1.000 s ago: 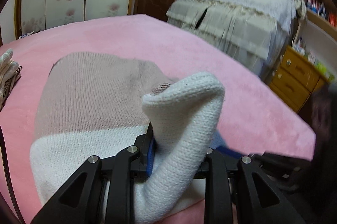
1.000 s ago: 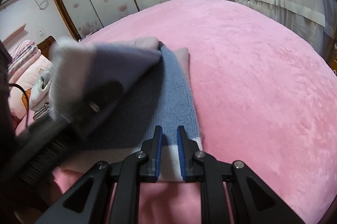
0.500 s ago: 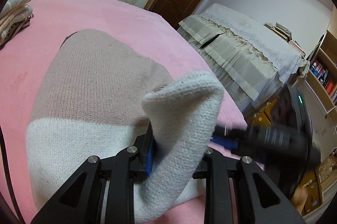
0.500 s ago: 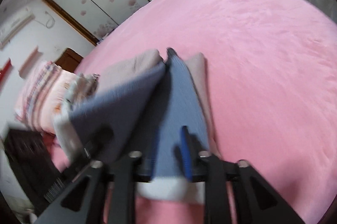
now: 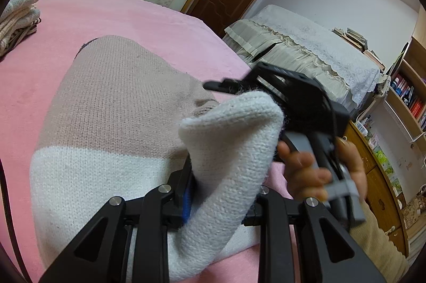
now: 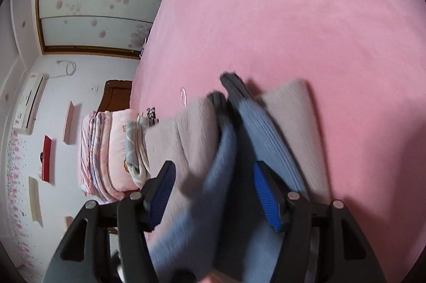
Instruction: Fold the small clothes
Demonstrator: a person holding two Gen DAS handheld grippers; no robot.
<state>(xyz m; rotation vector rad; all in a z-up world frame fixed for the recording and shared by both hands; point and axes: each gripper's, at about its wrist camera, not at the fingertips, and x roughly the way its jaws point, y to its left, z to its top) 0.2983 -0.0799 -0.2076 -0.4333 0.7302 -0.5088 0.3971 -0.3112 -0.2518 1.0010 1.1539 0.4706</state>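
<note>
1. Left gripper (image 5: 222, 199) clamps our one knitted sweater's (image 5: 111, 123) white hem, lifted above the pink bed (image 5: 111, 14).
2. Right gripper (image 6: 213, 190), pinched on the hem a second ago, now gapes, fabric loose between its two blue pads (image 6: 266, 196).

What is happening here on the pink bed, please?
A person is folding a small knit sweater on the pink bed with two hand-held grippers. The left gripper is shut on the sweater's white hem and holds it lifted, so the fabric curls over the fingers. The right gripper has its jaws apart, with blue and beige layers of the garment between them, not pinched. The fold is only partly done.
</note>
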